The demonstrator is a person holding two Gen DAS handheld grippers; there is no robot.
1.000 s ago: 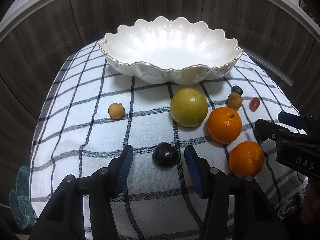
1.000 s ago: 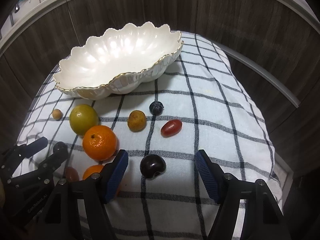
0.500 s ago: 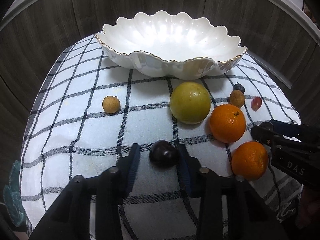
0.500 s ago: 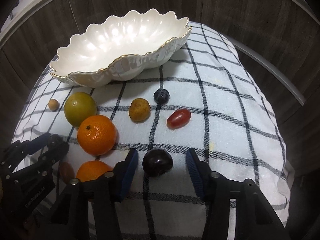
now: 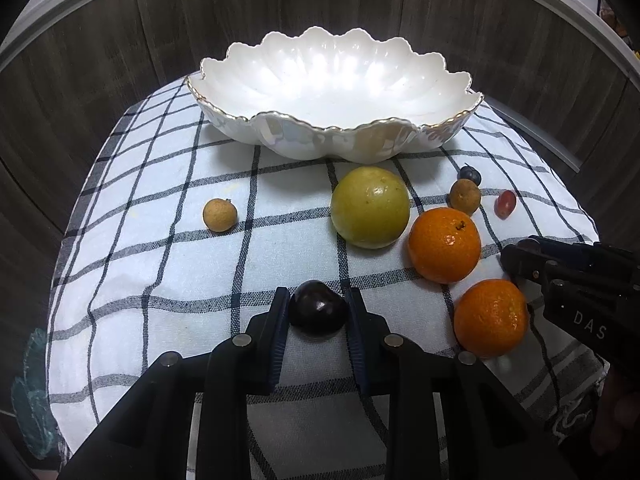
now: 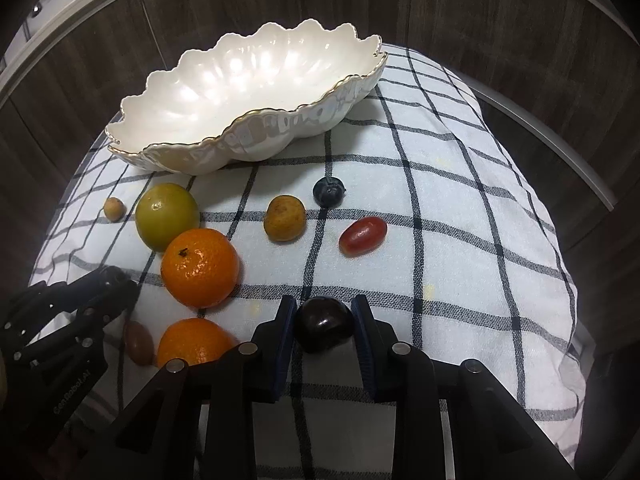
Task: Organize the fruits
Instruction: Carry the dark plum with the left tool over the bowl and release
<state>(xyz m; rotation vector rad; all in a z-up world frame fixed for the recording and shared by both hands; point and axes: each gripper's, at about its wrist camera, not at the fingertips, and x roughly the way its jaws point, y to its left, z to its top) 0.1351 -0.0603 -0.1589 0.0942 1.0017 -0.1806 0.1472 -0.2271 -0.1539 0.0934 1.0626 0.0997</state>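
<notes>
L tongs (image 5: 318,312) were closing w/ pads pressed on a dark plum (image 5: 317,307) near the table's front edge; R tongs (image 6: 325,322) likewise on another dark plum (image 6: 324,323). White bowl (image 5: 280,130) sat empty toward the back edge.

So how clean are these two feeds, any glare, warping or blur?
Left wrist view: sharp; glare whitens the inside of the bowl; the fisheye bends the cloth lines and darkens the corners. Right wrist view: the same warp, shiny patches in the bowl, a small glint on the dark fruit.
</notes>
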